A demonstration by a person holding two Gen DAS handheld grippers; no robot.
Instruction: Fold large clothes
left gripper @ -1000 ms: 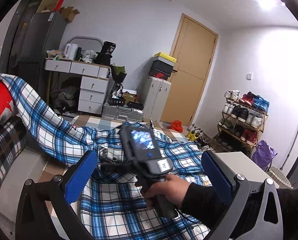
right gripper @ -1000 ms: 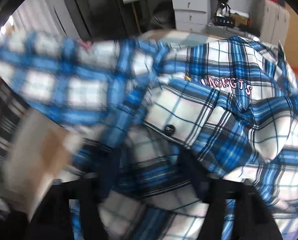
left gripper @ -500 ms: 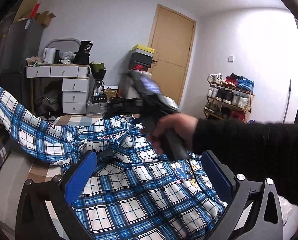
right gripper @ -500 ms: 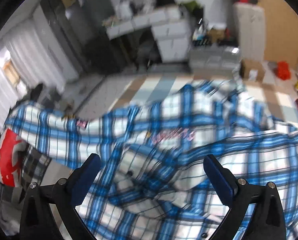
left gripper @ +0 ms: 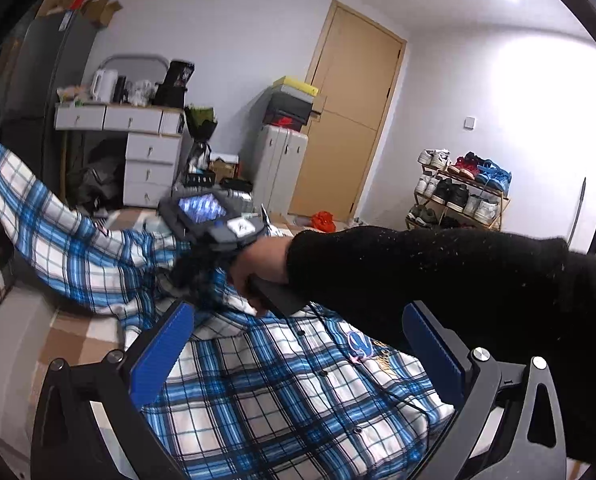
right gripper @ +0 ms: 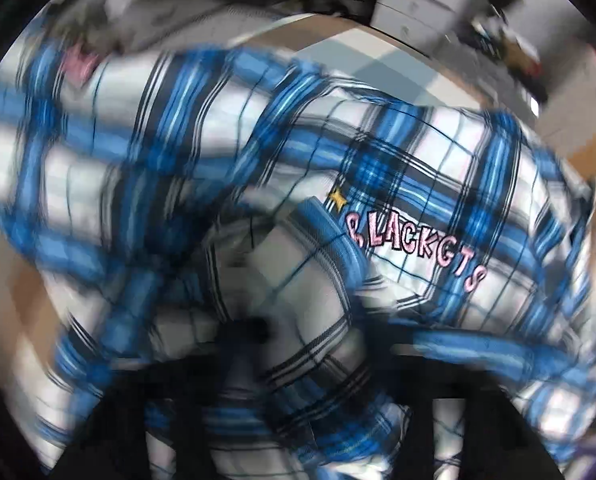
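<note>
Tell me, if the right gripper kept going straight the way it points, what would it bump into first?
The blue plaid shirt. The right gripper points steeply down into it; cloth fills its view, bunched between its closing fingers. The picture is blurry, so contact is uncertain.

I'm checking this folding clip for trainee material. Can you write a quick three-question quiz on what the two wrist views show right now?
1. True or false: the pads of the left gripper are pressed on the plaid shirt.
2. Multiple choice: what colour is the lettering stitched on the shirt? A) pink B) green C) orange
3. Short answer: what stands against the right wall, beyond the sleeve?

Key
1. False. The blue pads stand wide apart above the shirt.
2. A
3. A shoe rack full of shoes.

Note for the trainer: the right gripper is closing with shirt fabric between its fingers; blur hides whether the pads already press.
</note>
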